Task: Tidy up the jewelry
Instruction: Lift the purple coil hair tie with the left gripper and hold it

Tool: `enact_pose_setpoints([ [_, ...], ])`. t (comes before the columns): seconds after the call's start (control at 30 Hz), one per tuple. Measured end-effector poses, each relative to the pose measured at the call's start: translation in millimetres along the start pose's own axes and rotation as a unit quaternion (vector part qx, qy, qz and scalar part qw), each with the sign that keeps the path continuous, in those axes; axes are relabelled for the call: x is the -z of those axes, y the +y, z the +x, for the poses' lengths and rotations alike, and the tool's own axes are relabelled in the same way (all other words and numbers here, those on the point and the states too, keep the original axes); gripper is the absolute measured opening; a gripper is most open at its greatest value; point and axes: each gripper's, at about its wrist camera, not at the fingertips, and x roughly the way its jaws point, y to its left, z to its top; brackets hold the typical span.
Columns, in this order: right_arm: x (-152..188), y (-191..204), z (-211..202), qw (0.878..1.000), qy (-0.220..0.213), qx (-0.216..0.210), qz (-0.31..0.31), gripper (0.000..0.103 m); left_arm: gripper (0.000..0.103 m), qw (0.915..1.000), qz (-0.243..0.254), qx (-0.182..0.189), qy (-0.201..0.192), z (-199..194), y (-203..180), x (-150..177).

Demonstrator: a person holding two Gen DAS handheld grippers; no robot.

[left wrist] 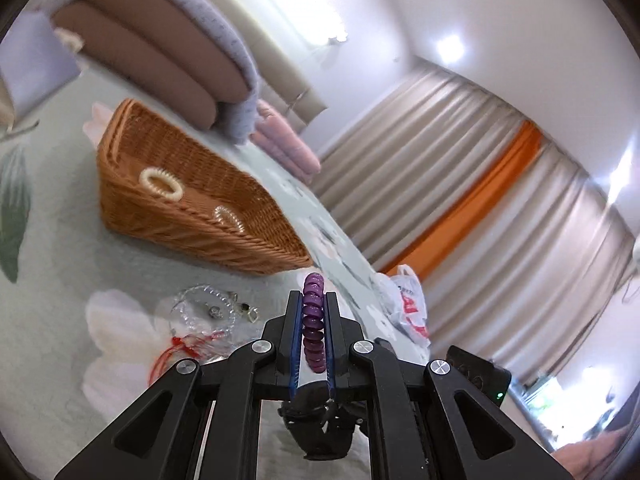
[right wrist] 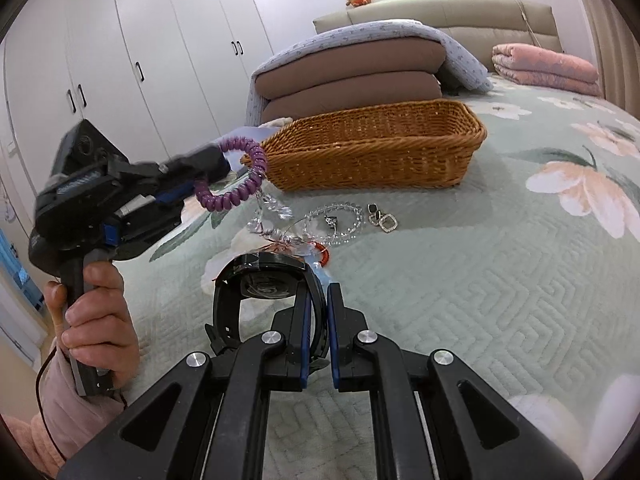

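My left gripper (left wrist: pixel 313 300) is shut on a purple spiral coil bracelet (left wrist: pixel 313 320), held in the air near the wicker basket (left wrist: pixel 192 216); the bracelet (right wrist: pixel 236 176) and the left gripper (right wrist: pixel 208 168) also show in the right wrist view, just left of the basket (right wrist: pixel 376 152). The basket holds a cream coil ring (left wrist: pixel 161 184) and a clear coil ring (left wrist: pixel 229 218). My right gripper (right wrist: pixel 318 292) is shut on the strap of a black watch (right wrist: pixel 268 280), low over the bedspread. A clear bead bracelet (right wrist: pixel 334 220), earrings (right wrist: pixel 382 216) and a red cord (right wrist: pixel 320 252) lie before the basket.
Stacked brown cushions under a lilac blanket (right wrist: pixel 360 68) sit behind the basket. Folded pink blankets (right wrist: pixel 544 68) lie at the far right. A plastic bag (left wrist: pixel 408 304) lies at the bed's edge. White wardrobes (right wrist: pixel 140 40) stand on the left.
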Motion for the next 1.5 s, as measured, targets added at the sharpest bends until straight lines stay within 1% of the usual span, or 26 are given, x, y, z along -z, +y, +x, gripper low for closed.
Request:
enact_pose_setpoints([
  [0.03, 0, 0, 0, 1.0, 0.001, 0.001, -0.001, 0.009, 0.01, 0.9994, -0.006, -0.029, 0.014, 6, 5, 0],
  [0.07, 0, 1, 0, 1.0, 0.0, 0.001, -0.002, 0.009, 0.01, 0.9954, -0.016, -0.082, 0.047, 17, 14, 2],
  [0.1, 0, 1, -1, 1.0, -0.001, 0.002, -0.003, 0.009, 0.01, 0.9914, -0.025, -0.108, 0.07, 24, 21, 6],
  [0.13, 1, 1, -2, 1.0, -0.002, 0.002, -0.003, 0.009, 0.01, 0.9904, -0.033, -0.107, 0.081, 28, 25, 9],
  [0.2, 1, 0, -2, 1.0, -0.003, -0.001, 0.001, 0.01, 0.01, 0.9904, -0.042, -0.092, 0.094, 34, 26, 12],
  [0.33, -1, -9, -11, 1.0, -0.016, -0.006, 0.021, 0.01, 0.01, 0.995, -0.031, -0.039, 0.086, 30, 9, 10],
  [0.43, -4, -25, -23, 0.998, -0.032, -0.014, 0.057, 0.01, 0.009, 0.9972, -0.038, 0.005, 0.064, 21, 1, 9],
  [0.53, -5, -40, -30, 0.996, -0.041, 0.003, 0.081, 0.01, 0.009, 0.9945, -0.058, 0.083, 0.026, 6, -5, 3],
  [0.57, -5, -44, -31, 0.995, -0.041, 0.007, 0.088, 0.01, 0.009, 0.9932, -0.06, 0.098, 0.017, 0, -5, 1],
  [0.6, -4, -47, -31, 0.995, -0.039, 0.007, 0.094, 0.01, 0.01, 0.9948, -0.056, 0.084, 0.018, 1, -6, 0],
  [0.67, -3, -50, -29, 0.994, -0.035, 0.006, 0.101, 0.01, 0.01, 0.9978, -0.046, -0.005, 0.046, 9, -7, -1],
  [0.7, -5, -51, -29, 0.994, -0.034, 0.005, 0.1, 0.01, 0.01, 0.9948, -0.046, -0.056, 0.071, 17, -4, 2],
  [0.73, -5, -49, -29, 0.995, -0.033, 0.007, 0.096, 0.01, 0.009, 0.9927, -0.056, -0.064, 0.086, 24, 3, 8],
  [0.8, -6, -47, -30, 0.995, -0.035, 0.009, 0.089, 0.01, 0.01, 0.9916, -0.066, -0.054, 0.097, 27, 5, 15],
  [0.87, -8, -45, -30, 0.996, -0.036, 0.007, 0.087, 0.01, 0.01, 0.9902, -0.058, -0.067, 0.108, 28, 0, 18],
  [0.97, -6, -46, -29, 0.995, -0.034, 0.005, 0.093, 0.011, 0.01, 0.9905, -0.049, -0.064, 0.111, 28, -10, 19],
  [1.03, -5, -48, -28, 0.995, -0.032, 0.003, 0.098, 0.011, 0.009, 0.9925, -0.049, -0.04, 0.104, 30, -9, 15],
  [1.13, -4, -49, -28, 0.994, -0.032, 0.001, 0.1, 0.011, 0.009, 0.9925, -0.057, -0.024, 0.105, 35, -9, 14],
  [1.17, -4, -49, -28, 0.995, -0.032, 0.0, 0.099, 0.011, 0.009, 0.9926, -0.062, -0.012, 0.103, 31, -6, 14],
  [1.23, -5, -47, -29, 0.995, -0.032, 0.0, 0.094, 0.011, 0.009, 0.9925, -0.078, 0.039, 0.086, 22, -4, 13],
  [1.27, -5, -46, -28, 0.995, -0.031, 0.001, 0.092, 0.011, 0.009, 0.9917, -0.087, 0.07, 0.064, 13, 0, 12],
  [1.3, -4, -45, -28, 0.995, -0.031, 0.0, 0.091, 0.011, 0.009, 0.9913, -0.09, 0.085, 0.042, 2, 3, 10],
  [1.33, -4, -45, -27, 0.995, -0.03, 0.0, 0.09, 0.011, 0.01, 0.9928, -0.092, 0.07, 0.031, -5, 8, 9],
  [1.37, -4, -44, -27, 0.996, -0.03, 0.001, 0.089, 0.011, 0.01, 0.994, -0.098, 0.038, 0.03, -8, 16, 8],
  [1.4, -5, -44, -25, 0.996, -0.028, 0.002, 0.09, 0.011, 0.01, 0.9926, -0.113, 0.028, 0.035, -6, 24, 9],
  [1.5, -5, -45, -25, 0.995, -0.029, 0.004, 0.091, 0.011, 0.009, 0.9897, -0.128, 0.036, 0.052, 7, 31, 16],
])
